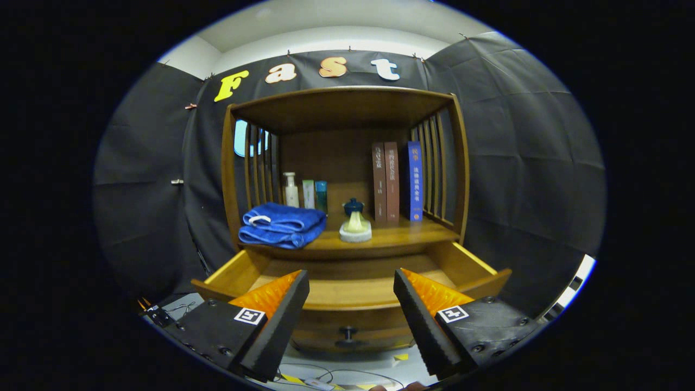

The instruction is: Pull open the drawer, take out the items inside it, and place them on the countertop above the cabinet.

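Observation:
The wooden cabinet's drawer (353,296) stands pulled out toward me, its front panel with a dark knob (347,332) low between my fingers. What I can see of the drawer's floor is bare wood. My gripper (352,304) is open and holds nothing, its fingers spread to either side of the drawer front, just short of it. On the countertop (402,234) above lie a folded blue towel (282,225) at the left and a pale dish brush on a round base (355,227) in the middle.
Behind the towel stand small bottles (305,193). A small dark blue lidded pot (353,206) sits behind the brush. Three upright books (396,182) lean at the right of the shelf. Slatted wooden sides and a top board enclose the countertop. Cables lie on the floor below.

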A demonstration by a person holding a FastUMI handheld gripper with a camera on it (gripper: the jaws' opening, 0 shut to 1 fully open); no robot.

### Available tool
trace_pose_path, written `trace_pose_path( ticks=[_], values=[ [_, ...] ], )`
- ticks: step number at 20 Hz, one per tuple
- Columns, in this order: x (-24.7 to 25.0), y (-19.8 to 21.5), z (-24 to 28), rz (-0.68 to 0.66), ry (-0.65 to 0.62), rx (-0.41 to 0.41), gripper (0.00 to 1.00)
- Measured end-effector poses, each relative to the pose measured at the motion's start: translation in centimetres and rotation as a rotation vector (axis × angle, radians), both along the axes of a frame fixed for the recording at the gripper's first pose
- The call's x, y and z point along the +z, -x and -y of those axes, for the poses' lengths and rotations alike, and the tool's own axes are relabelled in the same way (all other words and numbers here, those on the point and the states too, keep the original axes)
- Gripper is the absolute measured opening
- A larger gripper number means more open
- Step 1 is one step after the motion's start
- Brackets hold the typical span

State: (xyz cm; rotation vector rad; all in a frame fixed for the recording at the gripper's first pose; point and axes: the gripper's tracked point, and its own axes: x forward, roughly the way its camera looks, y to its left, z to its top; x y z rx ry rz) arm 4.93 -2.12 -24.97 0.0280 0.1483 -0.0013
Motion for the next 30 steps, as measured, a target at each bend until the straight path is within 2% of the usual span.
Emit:
trace_pose_path(
  ticks=[7, 14, 18, 20, 26, 30],
  values=[
    [-5.5, 1.8, -0.5, -0.013, 0.062, -0.011, 1.0],
    [-10.0, -0.9, -0.4, -0.084, -0.005, -0.006, 1.0],
    [-11.7, -2.7, -0.7, -0.132, 0.014, 0.009, 1.0],
    [-11.9, -2.8, -0.7, -0.13, 0.054, 0.005, 1.0],
    [-11.8, -2.7, -1.4, -0.095, 0.039, 0.012, 1.0],
    [-11.2, -4.2, -1.3, -0.069, -0.001, 0.021, 1.0]
  ],
)
